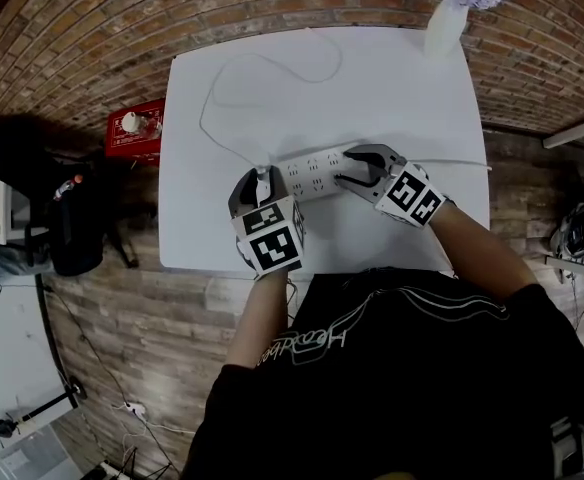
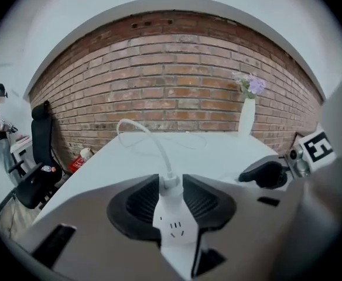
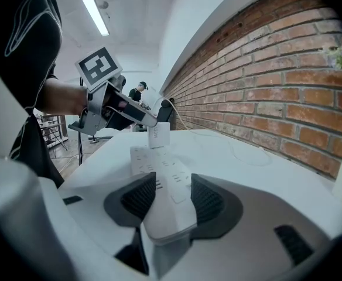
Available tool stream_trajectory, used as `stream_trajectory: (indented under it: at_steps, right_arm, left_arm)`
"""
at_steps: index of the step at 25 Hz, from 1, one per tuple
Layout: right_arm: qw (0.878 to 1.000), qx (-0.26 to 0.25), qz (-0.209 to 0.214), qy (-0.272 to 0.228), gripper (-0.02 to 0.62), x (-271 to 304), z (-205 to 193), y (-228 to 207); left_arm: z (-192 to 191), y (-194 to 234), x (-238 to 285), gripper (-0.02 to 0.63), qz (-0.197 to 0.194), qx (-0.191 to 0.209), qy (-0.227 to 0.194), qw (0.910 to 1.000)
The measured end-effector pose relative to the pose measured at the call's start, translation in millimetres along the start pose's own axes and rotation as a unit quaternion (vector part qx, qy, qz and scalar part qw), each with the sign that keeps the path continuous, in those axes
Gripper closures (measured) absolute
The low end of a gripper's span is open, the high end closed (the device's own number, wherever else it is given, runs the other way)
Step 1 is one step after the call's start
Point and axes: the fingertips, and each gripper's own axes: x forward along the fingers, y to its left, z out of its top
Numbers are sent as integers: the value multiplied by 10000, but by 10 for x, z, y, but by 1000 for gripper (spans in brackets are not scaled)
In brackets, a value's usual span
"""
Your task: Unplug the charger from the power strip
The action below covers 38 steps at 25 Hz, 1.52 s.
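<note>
Clamps charger (image 3: 158, 134) in left gripper (image 2: 171, 183) at one end of power strip (image 3: 159, 174); pinches opposite end in right gripper (image 3: 174, 195). Risks hauling power strip up too, through a weak pinch.

Head view looks steeply down; both gripper views sit low, close to the power strip (image 1: 317, 171)

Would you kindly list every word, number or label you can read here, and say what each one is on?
"120W": on the side of the white charger, as best it reads.
Script lettering on the person's black shirt: upside down, not legible.
Red box on the floor beside the table: print too small to read.
Power strip: small marks by the sockets, too blurred to read.
</note>
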Motion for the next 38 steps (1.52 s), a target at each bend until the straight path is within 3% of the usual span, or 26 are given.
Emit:
stream_trajectory:
  at_steps: [6, 12, 16, 19, 33, 35, 38]
  right_arm:
    - [10000, -41, -23, -28, 430, 16, 2, -13]
    - [10000, -39, -18, -23, 430, 17, 17, -8]
    - [10000, -64, -21, -47, 430, 21, 18, -8]
    - [10000, -73, -32, -55, 430, 16, 13, -12]
    - [9999, -81, -11, -88, 431, 2, 17, -4]
    - [9999, -81, -21, -95, 431, 0, 15, -7]
    - [9999, -7, -36, -139, 430, 0, 21, -33]
  left_arm:
    - [7, 8, 69, 440, -18, -372, -116, 9992]
    - [-102, -2, 235, 419, -112, -687, 141, 9975]
    - [-124, 46, 258, 469, 81, -653, 114, 9978]
    - [-123, 45, 262, 471, 104, -636, 97, 9979]
    - [-108, 52, 242, 472, -214, -773, 232, 9965]
    - [-94, 37, 239, 472, -137, -584, 206, 9980]
    - [-14, -46, 210, 472, 170, 63, 20, 9998]
